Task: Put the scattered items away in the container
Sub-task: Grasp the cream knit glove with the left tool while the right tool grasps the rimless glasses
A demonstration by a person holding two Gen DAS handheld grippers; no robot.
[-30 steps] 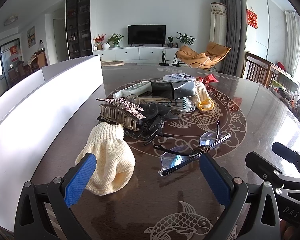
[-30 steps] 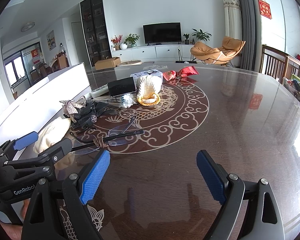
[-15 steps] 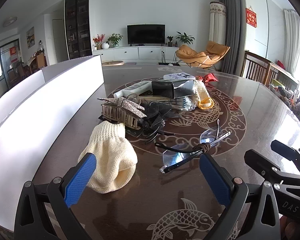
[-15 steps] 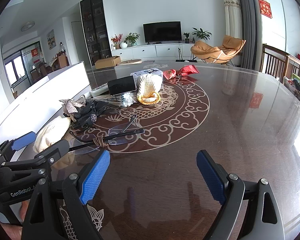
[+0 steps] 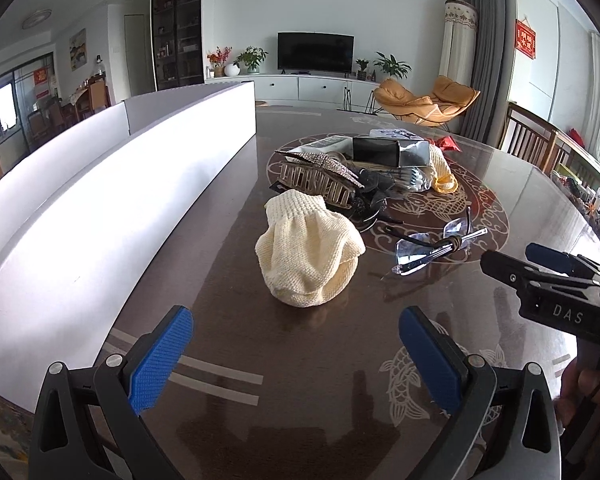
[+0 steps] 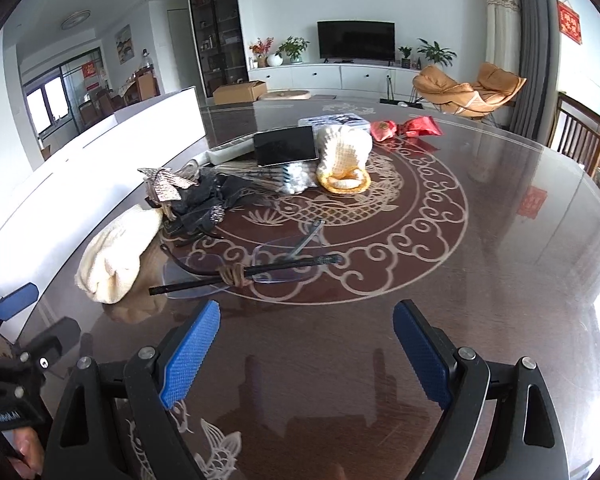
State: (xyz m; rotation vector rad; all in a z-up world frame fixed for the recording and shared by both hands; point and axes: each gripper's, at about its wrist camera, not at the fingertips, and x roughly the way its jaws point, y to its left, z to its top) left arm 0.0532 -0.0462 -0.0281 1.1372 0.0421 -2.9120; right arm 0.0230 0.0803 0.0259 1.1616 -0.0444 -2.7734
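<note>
Both hand-held grippers have slid leftward over the last second, so the cream knitted glove (image 5: 310, 254) now sits centred ahead of the left gripper (image 5: 296, 360) instead of against its left pad, and the white container wall fills more of that view.

The dark patterned table (image 5: 340, 420) carries everything. Along its left edge stands the long white container (image 5: 100, 208), walls upright, its inside hidden from both cameras. The left gripper tilts downward over the table, jaws spread wide with nothing between the blue pads; the glove lies just beyond them, apart. The right gripper (image 6: 306, 350) tilts down likewise, jaws wide and holding nothing, with only bare tabletop between its pads; a fingertip of the hand carrying it shows at the left view's right edge.

Just ahead of the right gripper lie the clear glasses (image 6: 244, 268), arms crossed. Farther back is the pile: a rhinestone hair claw (image 5: 320, 178), a black box (image 6: 286, 146), a second knitted glove (image 6: 344, 156) and a red packet (image 6: 408, 127).
</note>
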